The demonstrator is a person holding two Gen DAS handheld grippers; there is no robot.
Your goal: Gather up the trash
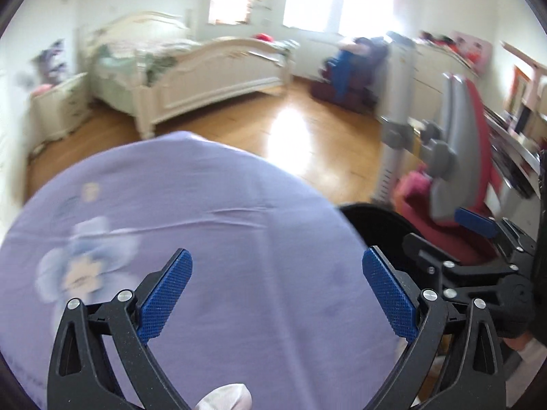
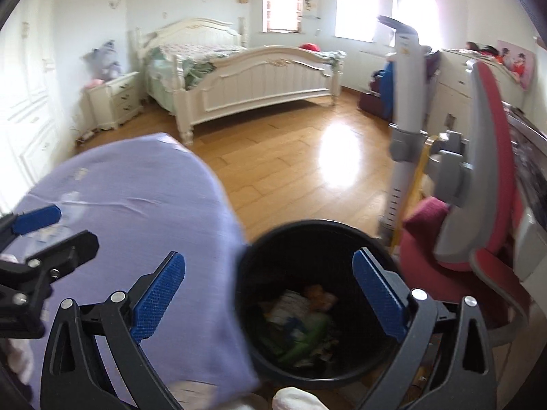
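Both tongs stand fully spread with nothing between the pads: your left tongs (image 1: 277, 294) hang over the lilac cloth (image 1: 191, 239) that covers the worktop, and your right tongs (image 2: 270, 294) hang above the open mouth of the black bin (image 2: 307, 239), which stands on the wooden floor (image 2: 290, 157) just beside the worktop's right edge. The trash (image 2: 301, 321) already lies in the bottom of the bin: crumpled paper, something green and something orange, too blurred to name further. The cloth shows no loose scrap in either view; the printed flower (image 1: 82, 266) near its left edge is pattern, not litter. The step in hand is judged to be the release and clearing away, with the next search to follow. To do it well, lift your right tongs straight up out of the rim so the pads do not catch the bin wall and tip it. Keep your left tongs well apart from the right; they appear close at the worktop's right edge. Avoid the red chair (image 2: 478, 205) and the grey stand (image 2: 403, 130) crowding the bin's far side. Sweep the view slowly, since blur hides small scraps.
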